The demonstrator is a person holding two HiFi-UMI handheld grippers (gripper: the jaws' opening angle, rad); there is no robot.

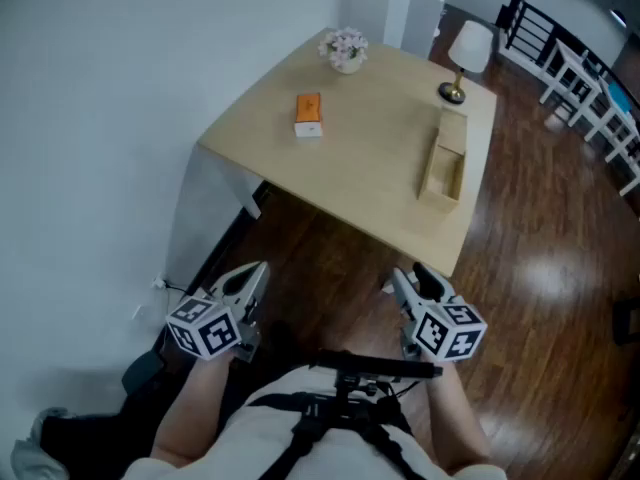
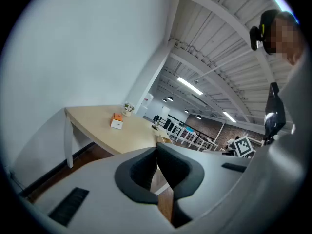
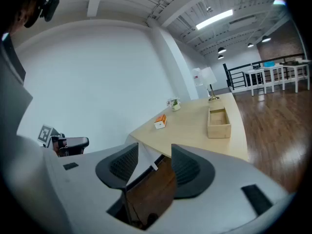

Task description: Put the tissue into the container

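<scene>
An orange-and-white tissue box (image 1: 308, 115) lies on the far left part of the light wooden table (image 1: 375, 158). An open wooden container (image 1: 445, 164) stands near the table's right edge. Both grippers hover low over the floor, well short of the table's near edge. My left gripper (image 1: 254, 272) has its pads meeting at the tips with nothing in them (image 2: 157, 151). My right gripper (image 1: 405, 279) stands open and empty (image 3: 155, 161). Over its jaws, the right gripper view shows the tissue box (image 3: 160, 122) and the container (image 3: 218, 123) beyond.
A small pot of flowers (image 1: 345, 49) and a white-shaded lamp (image 1: 466, 54) stand at the table's far side. A white wall runs along the left. White chairs and a black railing (image 1: 585, 73) are at the far right, on the dark wooden floor (image 1: 540, 268).
</scene>
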